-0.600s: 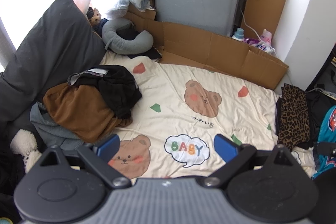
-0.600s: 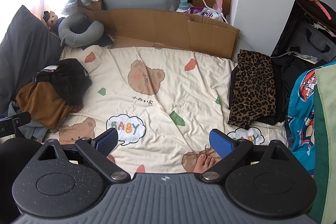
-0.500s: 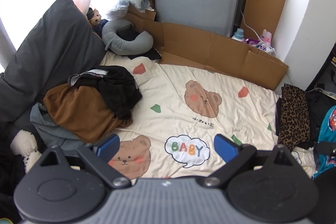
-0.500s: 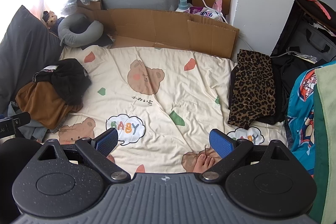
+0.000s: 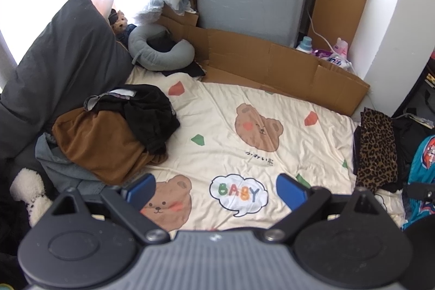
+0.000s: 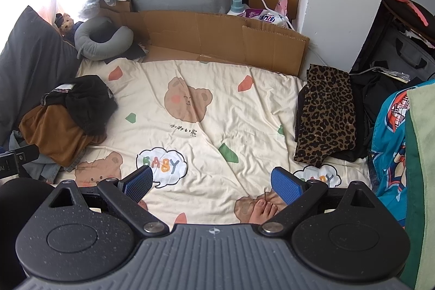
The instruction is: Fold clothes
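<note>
Clothes [image 5: 108, 137] are heaped unfolded at the left edge of a cream bedsheet [image 5: 233, 105] printed with bear faces and the word BABY. Within the heap, a black garment [image 5: 149, 116] is laid over a brown garment [image 5: 98, 143], and grey fabric is seen beneath both. A folded leopard-print garment [image 6: 326, 116] is placed at the opposite edge of the sheet, well apart from the heap, on top of darker clothing. A dark grey pillow [image 5: 62, 67] is leaned behind the heap, and a grey neck pillow [image 5: 160, 53] is set near the head of the sheet, beside a strip of cardboard [image 5: 285, 67].

Both tools are held above the sheet with nothing between their blue pads. The left gripper [image 5: 214, 188] is spread wide, pointed down over the BABY print, near the heap but not touching it. The right gripper [image 6: 210, 181] is likewise spread wide, and a person's bare toes [image 6: 262, 209] are seen beneath it on the sheet.
</note>
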Motion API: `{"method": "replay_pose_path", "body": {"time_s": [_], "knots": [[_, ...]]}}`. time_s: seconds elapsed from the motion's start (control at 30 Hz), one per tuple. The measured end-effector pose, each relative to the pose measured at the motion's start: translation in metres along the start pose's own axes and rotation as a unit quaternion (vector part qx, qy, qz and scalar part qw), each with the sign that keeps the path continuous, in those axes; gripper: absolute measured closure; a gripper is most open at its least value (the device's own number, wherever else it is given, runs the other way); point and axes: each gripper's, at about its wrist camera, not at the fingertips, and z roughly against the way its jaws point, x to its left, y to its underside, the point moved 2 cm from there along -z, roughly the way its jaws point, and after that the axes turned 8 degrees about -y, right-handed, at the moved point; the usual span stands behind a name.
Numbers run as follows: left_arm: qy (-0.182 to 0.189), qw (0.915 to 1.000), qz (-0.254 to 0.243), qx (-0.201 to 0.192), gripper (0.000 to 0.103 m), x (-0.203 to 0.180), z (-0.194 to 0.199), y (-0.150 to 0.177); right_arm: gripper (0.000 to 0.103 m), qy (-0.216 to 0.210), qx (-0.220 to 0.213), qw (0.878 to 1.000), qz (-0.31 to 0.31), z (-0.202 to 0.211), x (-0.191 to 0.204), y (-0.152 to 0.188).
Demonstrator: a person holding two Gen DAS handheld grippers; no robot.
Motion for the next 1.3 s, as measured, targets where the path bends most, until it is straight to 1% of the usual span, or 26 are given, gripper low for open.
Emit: {"method": "replay_pose_path", "body": {"time_s": [0.27, 0.57, 0.7, 0.93, 1.13, 1.3], "knots": [[-0.001, 1.0, 0.003, 0.0, 0.008, 0.0001, -0.0003, 0.001, 0.006, -0.001, 0.0, 1.0, 0.003, -0.0007, 0.0023, 0.0012], [0.021, 0.9997, 0.015, 0.003, 0.008, 0.0041, -0.0029, -0.0005, 0.006, 0.004, 0.001, 1.0, 0.009, -0.0007, 0.0039, 0.0024], [0.012, 0.9999, 0.008, 0.002, 0.008, 0.003, -0.0027, -0.0006, 0.006, 0.0, -0.002, 1.0, 0.003, 0.0007, 0.0028, 0.003], [0.016, 0.9998, 0.012, 0.001, 0.008, 0.0032, -0.0027, -0.001, 0.006, -0.003, -0.003, 1.0, 0.005, 0.0012, 0.0031, 0.0034], [0.011, 0.9999, 0.007, -0.002, 0.008, 0.0006, -0.0015, -0.0008, 0.006, -0.003, -0.003, 1.0, 0.004, 0.002, 0.003, 0.0033], [0.021, 0.9997, 0.007, -0.008, 0.008, 0.0027, -0.0003, -0.0003, 0.006, 0.0, 0.001, 1.0, 0.007, 0.0008, 0.0034, 0.002]]}}
